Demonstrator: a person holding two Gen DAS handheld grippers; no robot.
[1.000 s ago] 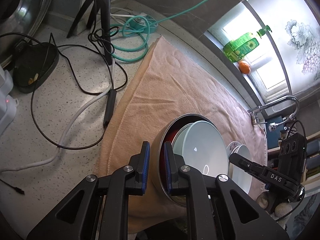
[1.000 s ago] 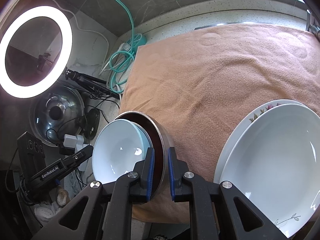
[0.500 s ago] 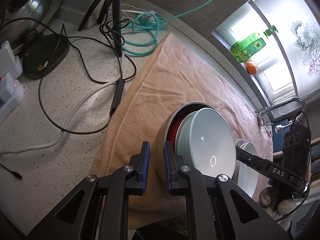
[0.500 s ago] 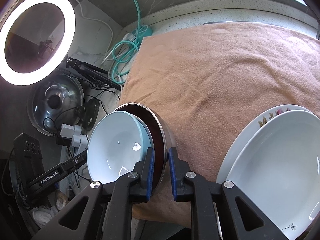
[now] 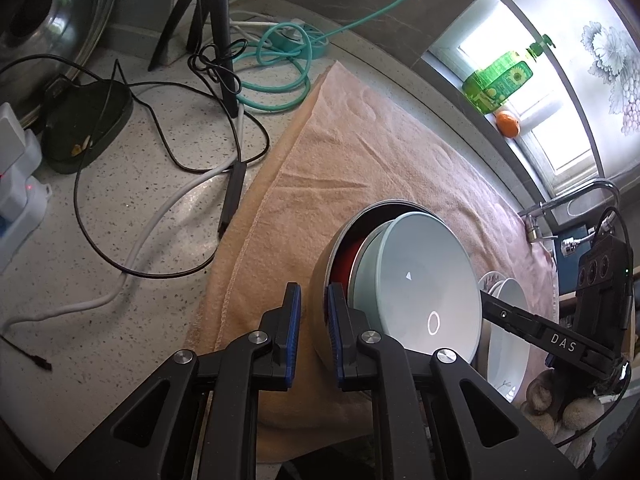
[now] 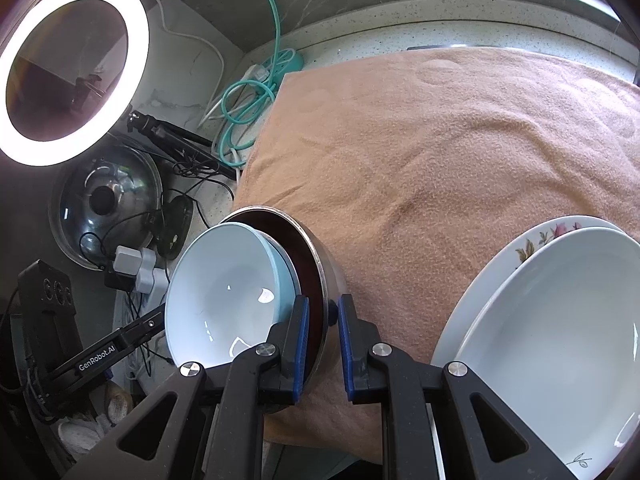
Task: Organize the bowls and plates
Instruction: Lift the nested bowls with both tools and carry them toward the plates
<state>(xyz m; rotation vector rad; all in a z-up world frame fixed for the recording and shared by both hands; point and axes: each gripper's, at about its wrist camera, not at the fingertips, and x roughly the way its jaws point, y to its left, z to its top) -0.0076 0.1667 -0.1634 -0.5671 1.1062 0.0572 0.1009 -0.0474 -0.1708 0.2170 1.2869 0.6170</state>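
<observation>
Bowls (image 5: 416, 284) nested, tilted on edge, rims gripped by both claws (image 5: 314, 322) (image 6: 322, 334).

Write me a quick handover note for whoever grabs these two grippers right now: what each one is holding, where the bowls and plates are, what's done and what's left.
Left gripper: shut on the rim of the steel bowl.
Right gripper: shut on the opposite rim of the same bowl; it is carried between both, tilted, above the towel.
Inside it sits a pale blue bowl, with something red behind it; what that is I cannot tell.
Two plates are stacked at the towel's near right: a white plate on a flowered plate.
Done: bowls nested, plates stacked.
Left: set the bowl stack down, probably on the towel, then release both grips.
</observation>
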